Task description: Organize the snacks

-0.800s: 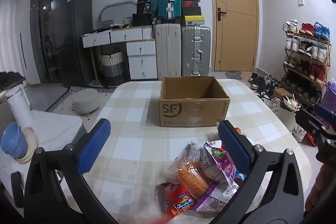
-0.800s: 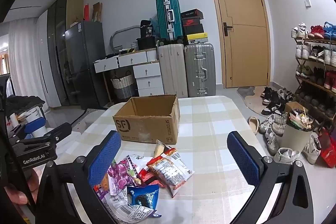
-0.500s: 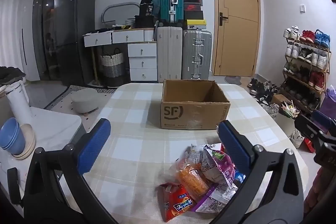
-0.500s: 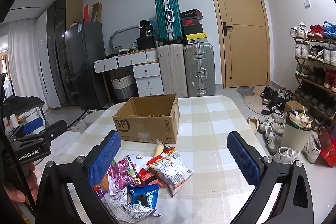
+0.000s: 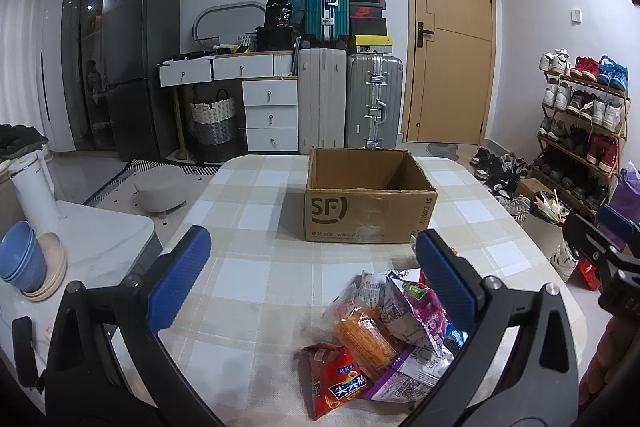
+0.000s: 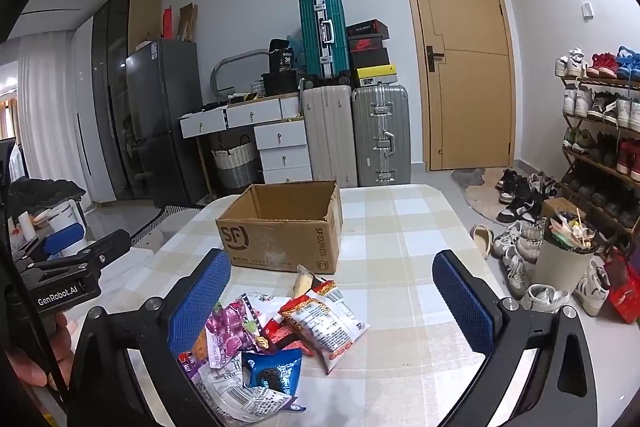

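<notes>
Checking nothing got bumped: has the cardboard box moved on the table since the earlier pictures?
No. The box sits on the same checks of the tablecloth in the right wrist view, pile of snacks unchanged before it.

Left gripper (image 5: 312, 275) raised a little and pulled back, cardboard box (image 5: 368, 203) lower in its view, snack pile (image 5: 384, 331) shown more fully, right view almost unchanged
</notes>
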The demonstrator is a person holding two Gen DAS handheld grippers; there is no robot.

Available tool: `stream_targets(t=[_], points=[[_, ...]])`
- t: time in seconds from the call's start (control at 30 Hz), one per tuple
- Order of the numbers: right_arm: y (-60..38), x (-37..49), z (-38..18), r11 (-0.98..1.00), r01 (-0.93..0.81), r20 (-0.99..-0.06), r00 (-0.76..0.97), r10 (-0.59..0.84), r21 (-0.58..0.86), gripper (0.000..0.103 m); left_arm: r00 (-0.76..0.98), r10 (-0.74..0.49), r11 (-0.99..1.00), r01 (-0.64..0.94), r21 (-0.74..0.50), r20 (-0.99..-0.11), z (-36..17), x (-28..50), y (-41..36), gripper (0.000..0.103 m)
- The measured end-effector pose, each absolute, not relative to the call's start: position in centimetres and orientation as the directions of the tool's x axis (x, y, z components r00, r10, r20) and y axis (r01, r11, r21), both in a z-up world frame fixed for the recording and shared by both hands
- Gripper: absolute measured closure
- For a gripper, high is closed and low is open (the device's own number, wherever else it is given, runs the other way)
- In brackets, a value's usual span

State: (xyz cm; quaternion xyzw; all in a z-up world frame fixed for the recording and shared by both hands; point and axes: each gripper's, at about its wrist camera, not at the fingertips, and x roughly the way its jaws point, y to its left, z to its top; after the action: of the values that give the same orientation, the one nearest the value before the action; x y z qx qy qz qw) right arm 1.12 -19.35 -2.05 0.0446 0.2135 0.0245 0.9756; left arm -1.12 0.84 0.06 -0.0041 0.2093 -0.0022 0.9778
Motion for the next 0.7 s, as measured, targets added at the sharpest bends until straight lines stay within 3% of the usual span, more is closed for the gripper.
stream_targets(t=[0.7], points=[[-18.87,0.85,-2.15,0.995,-0.056,-0.431,0.898,0.087,0.085,0.000,0.910,-0.013,1.000,0.007,-0.016,-0.413,-0.53,-1.41,0.98,0.001]])
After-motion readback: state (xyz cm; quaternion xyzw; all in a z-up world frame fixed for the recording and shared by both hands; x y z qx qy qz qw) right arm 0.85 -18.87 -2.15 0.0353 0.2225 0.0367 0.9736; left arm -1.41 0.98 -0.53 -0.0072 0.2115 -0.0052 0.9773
